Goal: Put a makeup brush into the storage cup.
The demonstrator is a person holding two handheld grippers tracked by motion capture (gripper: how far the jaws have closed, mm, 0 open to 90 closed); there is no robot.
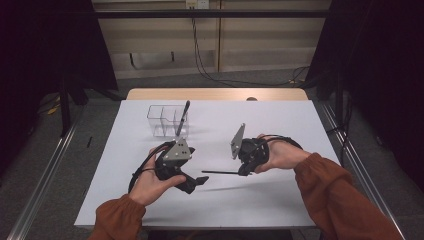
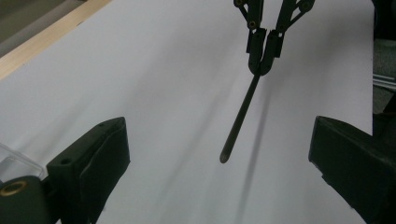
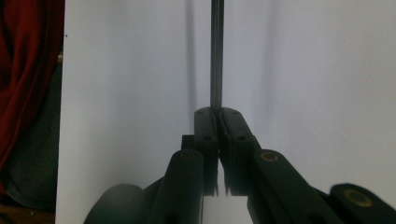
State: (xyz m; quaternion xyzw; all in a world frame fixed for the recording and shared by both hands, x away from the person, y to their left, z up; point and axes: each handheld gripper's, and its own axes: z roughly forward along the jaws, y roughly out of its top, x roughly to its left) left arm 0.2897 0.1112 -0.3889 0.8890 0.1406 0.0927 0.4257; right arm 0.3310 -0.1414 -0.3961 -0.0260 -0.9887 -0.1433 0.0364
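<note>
Left gripper view showed the right gripper (image 2: 265, 58) clamping a pen (image 2: 239, 119), its free tip aimed between the wide-spread left gripper (image 2: 219, 158)

We record one white table (image 1: 280, 120) with a clear divided holder (image 1: 164, 119) toward its far left, a dark pen (image 1: 183, 118) standing tilted in its right compartment. Near us, our left hand-held gripper (image 1: 199, 181) hangs above the table with its jaws parted. Our right hand-held gripper (image 1: 242, 173) pinches a thin black rod (image 1: 220, 172), held level and pointing toward the left one. Rust-coloured sleeves (image 1: 345, 195) enter from below.
</note>
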